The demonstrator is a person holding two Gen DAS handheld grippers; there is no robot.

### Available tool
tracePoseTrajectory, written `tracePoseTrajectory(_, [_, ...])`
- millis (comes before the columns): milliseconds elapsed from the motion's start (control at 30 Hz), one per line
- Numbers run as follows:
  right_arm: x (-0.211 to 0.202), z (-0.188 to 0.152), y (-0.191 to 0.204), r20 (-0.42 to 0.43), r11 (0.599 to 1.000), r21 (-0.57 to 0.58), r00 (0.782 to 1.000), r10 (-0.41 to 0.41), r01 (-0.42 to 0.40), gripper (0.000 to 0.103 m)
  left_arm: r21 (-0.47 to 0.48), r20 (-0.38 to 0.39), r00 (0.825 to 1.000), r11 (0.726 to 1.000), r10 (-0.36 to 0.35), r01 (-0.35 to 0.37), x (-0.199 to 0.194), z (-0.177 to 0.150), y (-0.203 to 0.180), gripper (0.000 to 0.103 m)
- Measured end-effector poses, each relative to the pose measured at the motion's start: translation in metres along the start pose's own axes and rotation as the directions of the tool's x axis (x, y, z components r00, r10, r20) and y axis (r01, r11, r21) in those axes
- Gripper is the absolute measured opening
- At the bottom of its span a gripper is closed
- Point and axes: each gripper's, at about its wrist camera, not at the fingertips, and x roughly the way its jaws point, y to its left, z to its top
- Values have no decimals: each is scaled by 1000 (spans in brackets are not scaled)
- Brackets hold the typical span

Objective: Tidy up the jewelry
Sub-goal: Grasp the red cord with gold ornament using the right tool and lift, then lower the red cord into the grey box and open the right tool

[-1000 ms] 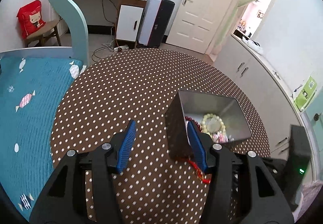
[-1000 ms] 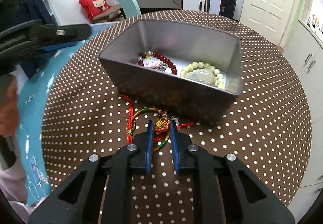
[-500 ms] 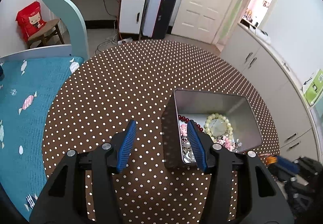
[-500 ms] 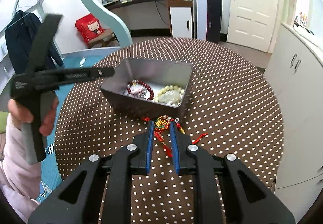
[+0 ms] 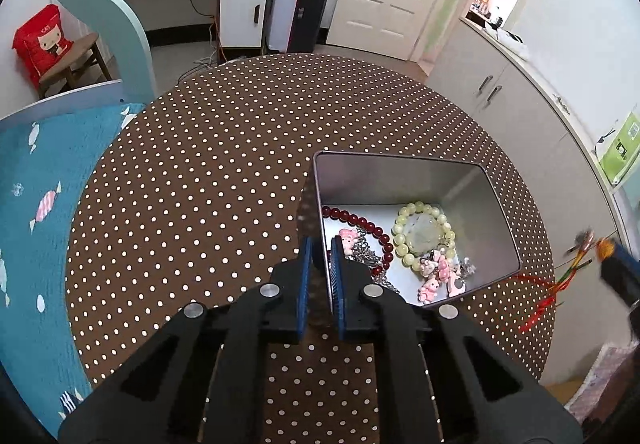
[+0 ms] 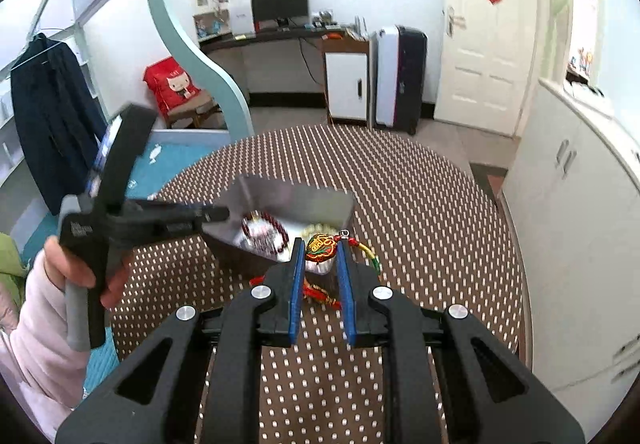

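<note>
An open metal tin (image 5: pixel 400 179) stands on the polka-dot table (image 5: pixel 200 203). It holds a red bead bracelet (image 5: pixel 360 222), a pale green bead bracelet (image 5: pixel 424 232) and pink charms (image 5: pixel 436 272). My left gripper (image 5: pixel 321 256) is closing its jaws on the tin's left wall, one pad outside and one inside. My right gripper (image 6: pixel 320 258) is shut on a red and gold knotted charm (image 6: pixel 320 247), held above the table just in front of the tin (image 6: pixel 296 199). The charm's cords (image 6: pixel 320 292) hang down. The left gripper (image 6: pixel 212 213) shows there too, in a person's hand (image 6: pixel 80 268).
A bed with a blue blanket (image 5: pixel 32 203) borders the table on the left. White cabinets (image 5: pixel 520 115) run along the right. Brown polka-dot cloth lies bare left of and behind the tin. A desk and a door stand far behind.
My left gripper's jaws went from wide apart to pinching the tin's left wall. My right gripper rose off the table with the charm, so the tin now looks smaller and lower.
</note>
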Motion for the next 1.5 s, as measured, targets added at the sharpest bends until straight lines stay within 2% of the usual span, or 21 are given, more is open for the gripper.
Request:
tracePoseTrajectory(267, [16,37,14,47,998,-57,999,13,-10,15,8,-7,1000,1000,17,-17,1,0,-2,9])
tracePoseTrajectory(433, [46,46,15,0,997,-50,999,51,-51,15,10,-6,1000,1000,11,-11,1,0,-1,9])
tracePoseTrajectory(667, [81,41,18,-85,997,-23,993,78,-80,15,8,-5,1000,1000,4,-3,1,0,3,9])
tracePoseTrajectory(867, [98,35,18,-141,997,9,987,80,-80,15,7,-5,1000,1000,2,-2,0,1,3,9])
tracePoseTrajectory(1067, [103,36,23,-157,996,9,984,88,-88,15,3,-7,1000,1000,6,-6,1,2,3,9])
tracePoseTrajectory(1167, [105,36,24,-165,996,17,982,87,-86,19,4,-6,1000,1000,1,-1,1,2,4,9])
tracePoseTrajectory(1300, [101,41,24,-150,996,23,985,86,-84,42,4,-5,1000,1000,-1,1,0,3,5,9])
tracePoseTrajectory(1500, [94,42,22,-139,998,22,988,68,-66,48,5,-6,1000,1000,-1,1,0,4,8,10])
